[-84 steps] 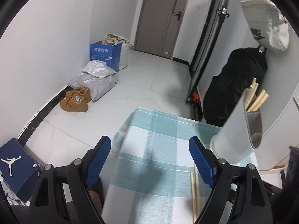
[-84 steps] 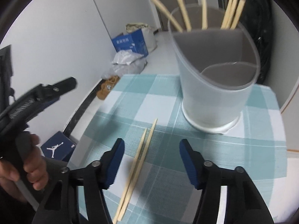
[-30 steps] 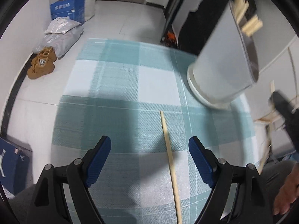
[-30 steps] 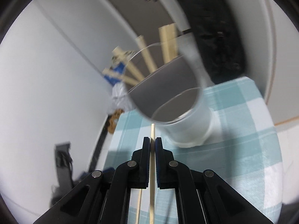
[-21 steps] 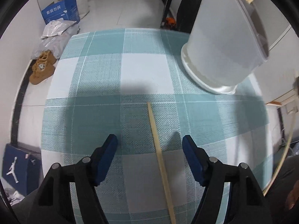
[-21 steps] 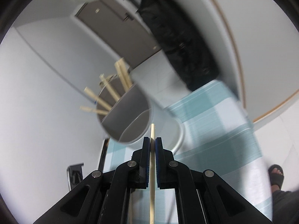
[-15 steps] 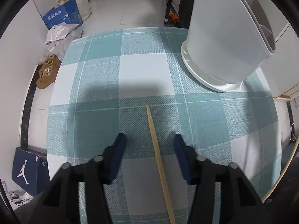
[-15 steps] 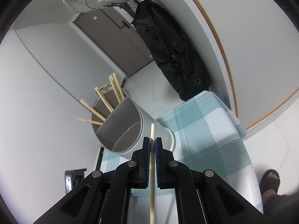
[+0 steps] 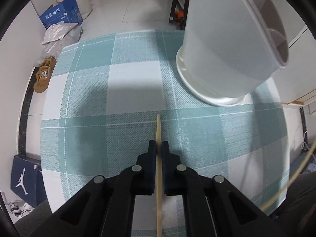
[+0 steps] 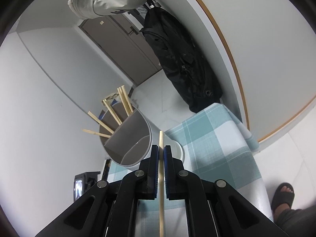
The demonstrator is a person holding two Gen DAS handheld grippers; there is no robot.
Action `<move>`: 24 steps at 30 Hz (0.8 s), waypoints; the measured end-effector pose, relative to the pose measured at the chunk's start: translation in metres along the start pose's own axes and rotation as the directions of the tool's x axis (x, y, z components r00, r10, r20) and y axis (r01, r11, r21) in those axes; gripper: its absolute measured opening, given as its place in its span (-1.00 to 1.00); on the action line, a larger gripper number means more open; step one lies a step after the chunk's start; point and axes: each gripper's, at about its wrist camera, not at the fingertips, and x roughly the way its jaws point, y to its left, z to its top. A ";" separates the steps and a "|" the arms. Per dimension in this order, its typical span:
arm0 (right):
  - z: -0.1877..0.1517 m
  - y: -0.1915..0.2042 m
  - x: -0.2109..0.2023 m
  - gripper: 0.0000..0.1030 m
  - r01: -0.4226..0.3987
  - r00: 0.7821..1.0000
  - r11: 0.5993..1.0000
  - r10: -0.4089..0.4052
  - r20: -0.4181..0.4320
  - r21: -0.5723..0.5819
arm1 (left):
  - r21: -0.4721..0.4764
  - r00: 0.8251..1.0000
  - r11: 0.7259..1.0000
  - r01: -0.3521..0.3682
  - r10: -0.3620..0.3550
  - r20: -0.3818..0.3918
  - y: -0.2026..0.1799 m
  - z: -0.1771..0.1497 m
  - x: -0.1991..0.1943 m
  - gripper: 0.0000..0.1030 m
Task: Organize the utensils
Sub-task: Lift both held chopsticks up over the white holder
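One pale wooden chopstick (image 9: 158,130) lay flat on the checked counter (image 9: 134,83), clamped between the left fingers (image 9: 151,154), its tip projecting ahead of them. A second chopstick (image 10: 161,142) stood pinched between the right fingers (image 10: 154,158). The white, divided holder (image 10: 138,138) stood ahead and left of these, several chopsticks (image 10: 112,112) leaning in its far compartment.

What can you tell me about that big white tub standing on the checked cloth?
The white tub is a tall, round holder that looks like matte plastic, with a wider glossy foot. It stands upright near the far corner of the teal checked cloth. A partition splits its grey interior into compartments; several pale wooden chopsticks lean out of the far one. Neither gripper touches it.
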 end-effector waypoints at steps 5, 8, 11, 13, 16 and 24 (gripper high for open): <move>-0.002 0.002 0.000 -0.91 -0.017 1.000 1.000 0.017 -0.002 -0.016 | 0.004 0.995 1.000 0.018 -0.019 0.095 -0.002 -0.003 -0.025 -0.98; -0.006 0.008 -0.001 -0.91 -0.039 0.999 0.998 0.038 -0.003 -0.044 | 0.018 0.985 0.999 0.033 -0.036 0.169 -0.005 -0.007 -0.046 -0.98; -0.011 0.017 -0.005 -0.91 -0.059 0.998 0.994 0.059 -0.003 -0.088 | 0.036 0.967 0.999 0.036 -0.044 0.250 -0.008 -0.013 -0.067 -0.98; -0.015 0.020 -0.006 -0.91 -0.068 0.998 0.992 0.067 -0.010 -0.107 | 0.047 0.953 0.998 0.043 -0.055 0.298 -0.015 -0.021 -0.080 -0.98; -0.021 0.024 -0.007 -0.91 -0.084 0.996 0.989 0.082 -0.025 -0.122 | 0.049 0.926 0.997 0.052 -0.066 0.372 -0.015 -0.028 -0.097 -0.98; -0.033 0.051 -0.019 -0.92 -0.113 0.993 0.961 0.116 -0.005 -0.252 | 0.054 0.885 0.994 0.093 -0.107 0.453 0.003 -0.018 -0.108 -0.98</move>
